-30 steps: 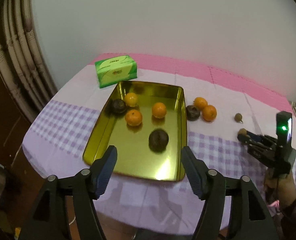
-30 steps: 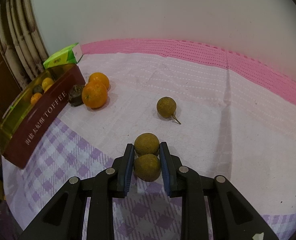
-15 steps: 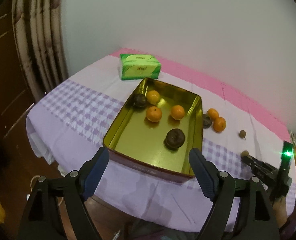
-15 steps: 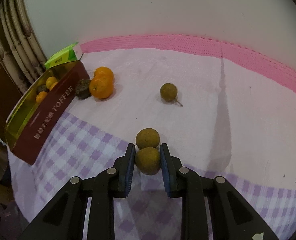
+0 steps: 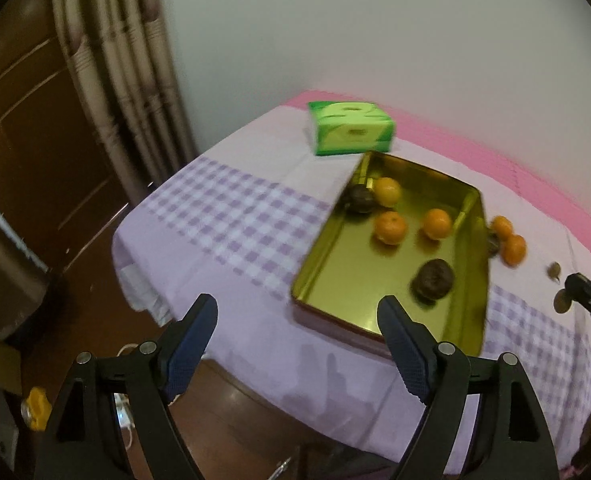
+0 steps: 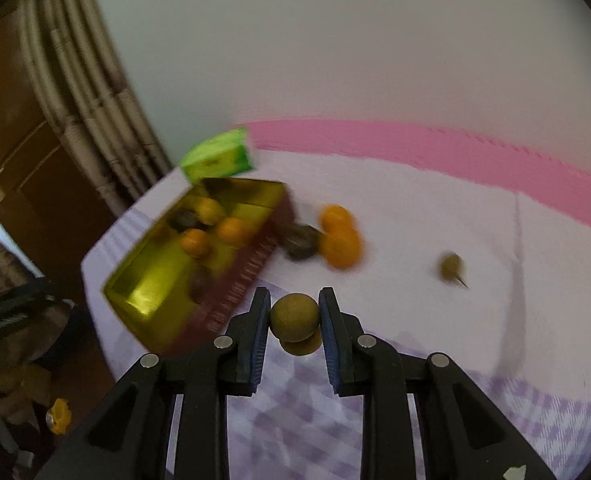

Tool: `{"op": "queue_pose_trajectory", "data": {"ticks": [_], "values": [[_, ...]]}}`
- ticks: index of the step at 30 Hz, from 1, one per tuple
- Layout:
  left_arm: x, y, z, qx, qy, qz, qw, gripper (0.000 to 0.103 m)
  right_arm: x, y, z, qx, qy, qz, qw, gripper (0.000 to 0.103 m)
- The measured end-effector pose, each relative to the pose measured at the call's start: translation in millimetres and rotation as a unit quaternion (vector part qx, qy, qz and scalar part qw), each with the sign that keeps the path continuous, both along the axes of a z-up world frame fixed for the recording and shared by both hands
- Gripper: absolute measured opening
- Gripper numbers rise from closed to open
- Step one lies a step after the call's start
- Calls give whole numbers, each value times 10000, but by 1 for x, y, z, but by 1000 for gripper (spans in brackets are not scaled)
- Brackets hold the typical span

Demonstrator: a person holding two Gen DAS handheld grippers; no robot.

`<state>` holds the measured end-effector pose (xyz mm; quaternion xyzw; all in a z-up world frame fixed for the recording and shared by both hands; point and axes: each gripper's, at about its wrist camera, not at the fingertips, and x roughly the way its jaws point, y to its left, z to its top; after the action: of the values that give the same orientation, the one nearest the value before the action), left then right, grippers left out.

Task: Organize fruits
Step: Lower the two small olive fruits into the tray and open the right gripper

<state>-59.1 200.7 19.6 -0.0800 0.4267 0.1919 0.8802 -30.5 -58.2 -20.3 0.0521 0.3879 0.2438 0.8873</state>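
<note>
Centre frame: gold tin (image 5: pixel 319 280) holding three oranges (image 5: pixel 390 227) and two dark fruits (image 5: pixel 432 279). Left gripper (image 5: pixel 297 344) jaws released. Right gripper (image 6: pixel 294 320) jaws grasping longan (image 6: pixel 294 317).

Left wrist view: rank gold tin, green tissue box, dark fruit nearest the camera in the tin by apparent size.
1. gold tin
2. green tissue box, though it sits farther from the camera
3. dark fruit
</note>
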Motion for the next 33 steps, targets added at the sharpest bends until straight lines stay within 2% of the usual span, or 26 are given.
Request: {"op": "queue_pose_trajectory", "data": {"ticks": [4, 11, 15, 20, 27, 33], "values": [[-4, 3, 6, 216, -168, 154, 9995, 82, 1, 37, 13, 19, -50, 410, 9991, 23], [-6, -2, 15, 579, -398, 150, 9974, 82, 9, 102, 9, -80, 84, 1062, 9943, 23], [-7, 5, 16, 514, -409, 288, 9974, 82, 13, 131, 4, -214, 74, 1322, 9910, 23], [-5, 15, 10, 269, -264, 427, 9984, 82, 25, 149, -7, -228, 235, 1360, 9902, 23], [-4, 20, 7, 226, -236, 543, 9980, 83, 32, 170, -28, -416, 386, 1493, 9872, 23], [0, 20, 2, 207, -100, 537, 9983, 83, 45, 186, -31, -560, 478, 1575, 9848, 23]]}}
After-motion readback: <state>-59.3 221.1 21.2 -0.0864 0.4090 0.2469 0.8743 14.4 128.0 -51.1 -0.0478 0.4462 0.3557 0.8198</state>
